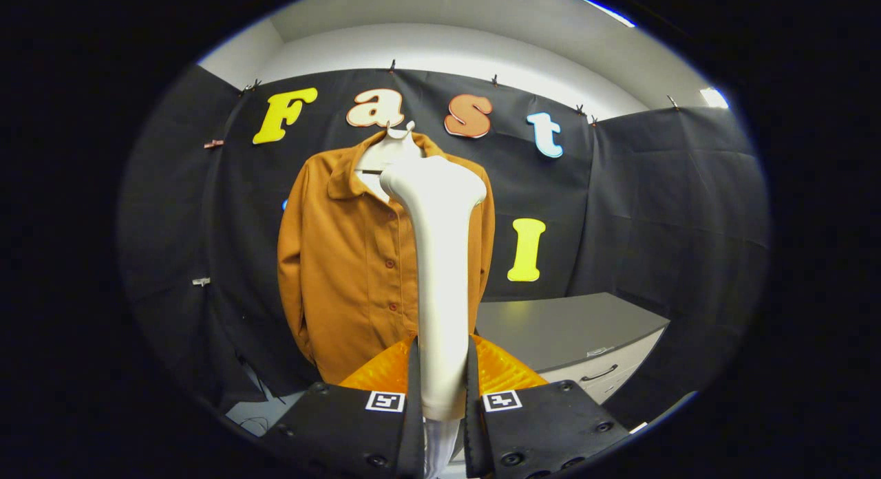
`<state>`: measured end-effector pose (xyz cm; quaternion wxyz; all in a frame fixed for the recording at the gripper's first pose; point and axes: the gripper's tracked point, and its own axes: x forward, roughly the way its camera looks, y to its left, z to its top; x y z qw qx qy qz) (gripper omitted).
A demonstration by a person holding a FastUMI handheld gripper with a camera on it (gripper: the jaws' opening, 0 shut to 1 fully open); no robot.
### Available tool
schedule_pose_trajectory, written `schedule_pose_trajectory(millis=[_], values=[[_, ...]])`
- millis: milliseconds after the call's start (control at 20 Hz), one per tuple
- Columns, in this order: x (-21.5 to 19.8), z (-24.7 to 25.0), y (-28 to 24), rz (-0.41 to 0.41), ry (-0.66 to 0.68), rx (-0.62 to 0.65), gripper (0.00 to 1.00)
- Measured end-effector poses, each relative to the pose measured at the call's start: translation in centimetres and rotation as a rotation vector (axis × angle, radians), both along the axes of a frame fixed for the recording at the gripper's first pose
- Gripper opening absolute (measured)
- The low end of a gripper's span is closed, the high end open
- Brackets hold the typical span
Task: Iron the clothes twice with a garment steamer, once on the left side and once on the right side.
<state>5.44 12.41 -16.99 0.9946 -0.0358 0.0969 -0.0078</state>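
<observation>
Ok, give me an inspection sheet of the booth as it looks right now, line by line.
Surface: grey cabinet top beyond the fingers, bare where seen.
Job's things: white garment steamer upright between the fingers; brown shirt hanging beyond it, buttoned.
Clutter: nothing seen.
Grippers: gripper shut on the garment steamer handle, both fingers pressing.
Cables: thin dark cable low by the wall, under the shirt.
Surroundings: black cloth wall, white wall above.
</observation>
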Motion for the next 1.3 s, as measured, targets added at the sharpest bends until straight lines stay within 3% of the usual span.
schedule_pose_trajectory(millis=[600,1300], values=[[-2.4,8.0,-1.9,0.015,-0.095,0.035,0.26],[-3.3,9.6,-1.8,0.02,-0.117,0.049,0.26]])
